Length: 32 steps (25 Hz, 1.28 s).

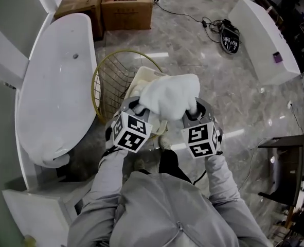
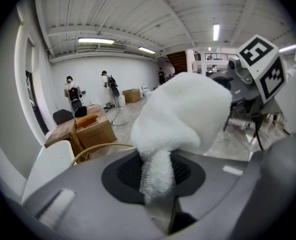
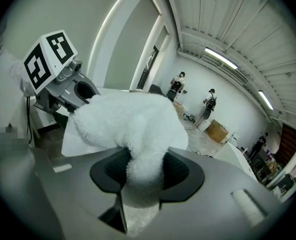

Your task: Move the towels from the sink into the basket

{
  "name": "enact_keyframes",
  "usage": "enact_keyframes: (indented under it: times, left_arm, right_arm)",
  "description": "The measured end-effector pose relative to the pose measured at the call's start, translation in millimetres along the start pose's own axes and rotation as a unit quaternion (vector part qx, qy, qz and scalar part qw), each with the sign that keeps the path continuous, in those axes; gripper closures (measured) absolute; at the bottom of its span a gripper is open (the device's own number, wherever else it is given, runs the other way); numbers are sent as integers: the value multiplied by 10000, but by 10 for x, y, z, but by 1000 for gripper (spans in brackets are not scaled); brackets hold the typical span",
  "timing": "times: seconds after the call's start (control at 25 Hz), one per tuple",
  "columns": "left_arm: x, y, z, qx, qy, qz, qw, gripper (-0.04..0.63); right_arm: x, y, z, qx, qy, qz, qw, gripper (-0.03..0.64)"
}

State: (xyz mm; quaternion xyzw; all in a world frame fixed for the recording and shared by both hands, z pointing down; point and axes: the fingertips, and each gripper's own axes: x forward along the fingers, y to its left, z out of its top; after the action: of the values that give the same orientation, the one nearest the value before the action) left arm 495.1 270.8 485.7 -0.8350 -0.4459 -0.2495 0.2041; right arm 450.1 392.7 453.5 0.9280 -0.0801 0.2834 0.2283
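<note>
- White towel (image 1: 170,94): bunched into a loose mound, carried in the air between the two grippers; overlaps the near right edge of the basket in the head view, clear of the sink.
- Left gripper (image 1: 137,108), at the left of the head view: jaws pinching a narrow twisted fold of the towel (image 2: 183,114), pressed almost together around it (image 2: 158,181); marker cube turned towards the camera.
- Right gripper (image 1: 193,109), just beside the left one: jaws pinching a thicker fold of the same towel (image 3: 127,126), fabric bulging out on both sides of the grip (image 3: 142,184).
- Each gripper seen from the other's camera: right gripper (image 2: 248,81) behind the towel in the left gripper view, left gripper (image 3: 62,84) behind it in the right gripper view.
- Basket (image 1: 104,78): gold wire, upright on the floor (image 1: 203,60), just beside the sink; rim also seen in the left gripper view (image 2: 100,148).
- Pale cloth (image 1: 144,77) inside the basket, partly hidden behind the carried towel.
- Sink (image 1: 54,86): long white basin at the left of the head view.
- Cardboard boxes (image 1: 126,6) on the floor beyond the basket.
- People (image 2: 72,94) standing far back in the room.
</note>
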Motion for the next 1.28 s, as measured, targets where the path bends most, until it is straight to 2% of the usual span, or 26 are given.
enact_keyframes:
  times: [0.12, 0.24, 0.36, 0.48, 0.72, 0.8, 0.92, 1.04, 1.28]
  left_arm:
    - [368, 95, -131, -399, 228, 171, 9988, 449]
    - [722, 207, -458, -865, 693, 450, 9928, 449]
    - [990, 232, -804, -1290, 1195, 630, 9824, 449]
    - [1147, 253, -1063, -1639, 1523, 771, 9716, 448]
    - [1333, 205, -1478, -2416, 2049, 735, 9457, 442]
    - [1325, 190, -1584, -2610, 2129, 777, 9383, 351]
    - [1299, 193, -1612, -2752, 2096, 832, 9346, 292]
    - [1209, 254, -1557, -2825, 1982, 937, 9339, 264]
    - [959, 283, -1350, -2823, 1754, 1222, 9352, 262]
  right_arm:
    - [412, -72, -85, -234, 108, 403, 9989, 471]
    - [876, -16, -218, -619, 302, 959, 9930, 471]
    - [1280, 123, -402, -924, 513, 1572, 9819, 471]
    - [1632, 294, -541, -1188, 671, 2112, 9679, 469]
    - [2160, 640, -784, -1475, 1101, 2937, 9380, 457]
    - [2293, 720, -893, -1476, 1331, 3073, 9306, 428]
    - [2460, 681, -1025, -1438, 1530, 3057, 9287, 385]
    - [2547, 554, -1030, -1207, 1501, 2983, 9348, 371]
    - [2395, 406, -872, -848, 1124, 2998, 9436, 371]
